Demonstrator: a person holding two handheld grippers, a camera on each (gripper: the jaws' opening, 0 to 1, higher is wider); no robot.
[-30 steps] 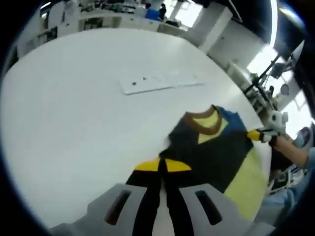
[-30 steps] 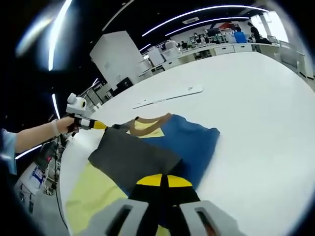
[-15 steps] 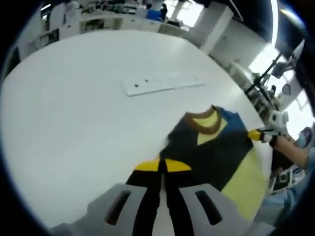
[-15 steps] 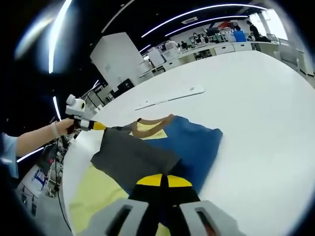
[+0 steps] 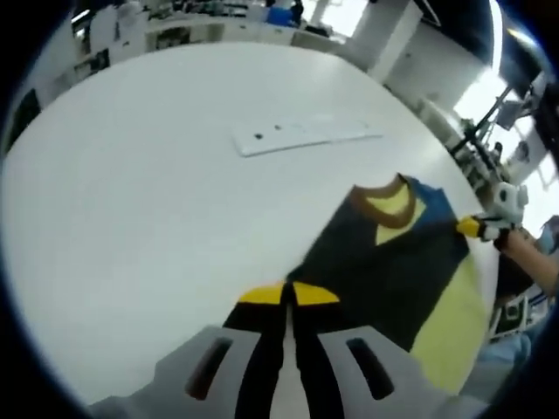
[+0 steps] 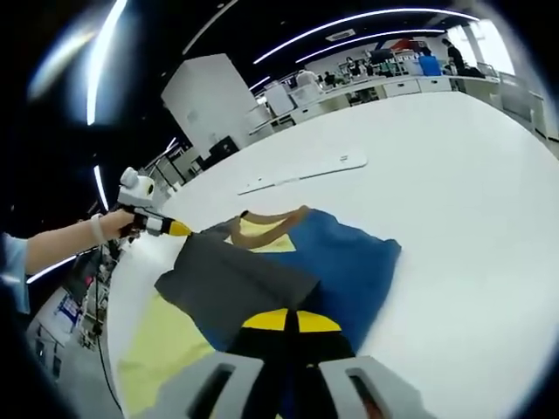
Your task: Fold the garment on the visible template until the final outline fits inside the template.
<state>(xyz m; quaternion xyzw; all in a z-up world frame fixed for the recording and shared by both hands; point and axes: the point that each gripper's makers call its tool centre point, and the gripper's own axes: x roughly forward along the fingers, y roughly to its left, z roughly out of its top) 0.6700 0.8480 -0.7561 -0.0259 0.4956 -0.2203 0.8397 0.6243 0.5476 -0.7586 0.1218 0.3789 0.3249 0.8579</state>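
Observation:
The garment (image 6: 349, 262) lies on the white table (image 6: 472, 192), a shirt with blue, dark grey and pale yellow panels and a brown collar (image 6: 272, 216). A grey panel (image 6: 231, 278) is folded over the blue and yellow. My right gripper (image 6: 286, 320) is shut on the garment's near edge. My left gripper (image 6: 179, 229), held by a hand, pinches the grey panel's far corner. In the left gripper view the garment (image 5: 393, 262) stretches from my shut left gripper (image 5: 288, 293) to the right gripper (image 5: 472, 228) at its far side.
A flat white strip (image 5: 306, 136) with small holes lies on the table beyond the collar, also as the strip (image 6: 306, 172) in the right gripper view. Desks, shelves and people stand far behind the table (image 5: 131, 192). A person's sleeve (image 6: 13, 262) shows at the left.
Both cameras shifted slightly. The garment sits a little farther from the left gripper's view centre and the blue panel spreads a bit wider. Both grippers keep their hold.

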